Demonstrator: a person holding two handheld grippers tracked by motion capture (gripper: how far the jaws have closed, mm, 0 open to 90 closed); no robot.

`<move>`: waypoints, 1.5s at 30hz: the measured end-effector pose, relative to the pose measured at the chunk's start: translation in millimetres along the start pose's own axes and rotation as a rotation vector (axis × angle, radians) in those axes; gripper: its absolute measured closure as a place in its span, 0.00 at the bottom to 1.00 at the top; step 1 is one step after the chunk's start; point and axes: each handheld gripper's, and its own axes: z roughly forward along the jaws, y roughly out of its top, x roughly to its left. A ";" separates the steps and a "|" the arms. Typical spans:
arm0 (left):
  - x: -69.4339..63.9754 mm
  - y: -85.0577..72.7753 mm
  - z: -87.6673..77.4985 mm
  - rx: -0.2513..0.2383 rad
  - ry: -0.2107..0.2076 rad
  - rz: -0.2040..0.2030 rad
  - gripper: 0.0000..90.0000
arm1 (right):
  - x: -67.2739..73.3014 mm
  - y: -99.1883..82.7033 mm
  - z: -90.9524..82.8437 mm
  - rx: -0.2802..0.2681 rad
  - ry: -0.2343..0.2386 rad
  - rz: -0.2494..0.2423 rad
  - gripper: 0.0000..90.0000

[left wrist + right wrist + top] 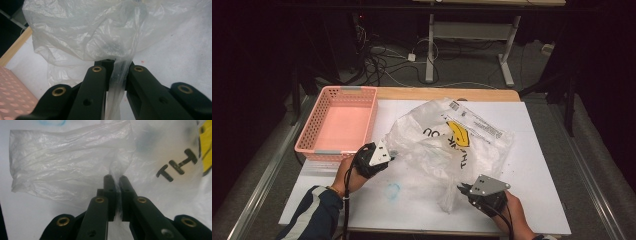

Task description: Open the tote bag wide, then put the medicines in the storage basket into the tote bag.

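the plastic bag (447,140) lies crumpled on the white worktop (542,200). the left gripper (388,156) has its fingers clamped on the bag's left edge; the right gripper (460,188) has its fingers pinched on the bag's near edge.

The left gripper (388,156) sits at the end of a dark-sleeved forearm, pointing right with its jaws pinched together. The right gripper (460,188), held in a bare hand (507,207), points left, its jaws also pinched together.

Pink basket (339,125) blocks table's far-left corner; crumpled plastic bag (447,142) covers centre; bare white board (542,200) near right
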 end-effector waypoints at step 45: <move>-26.9 17.9 -0.9 -0.101 -0.075 0.080 0.95 | -19.5 11.6 -35.5 -0.189 -0.108 0.045 0.99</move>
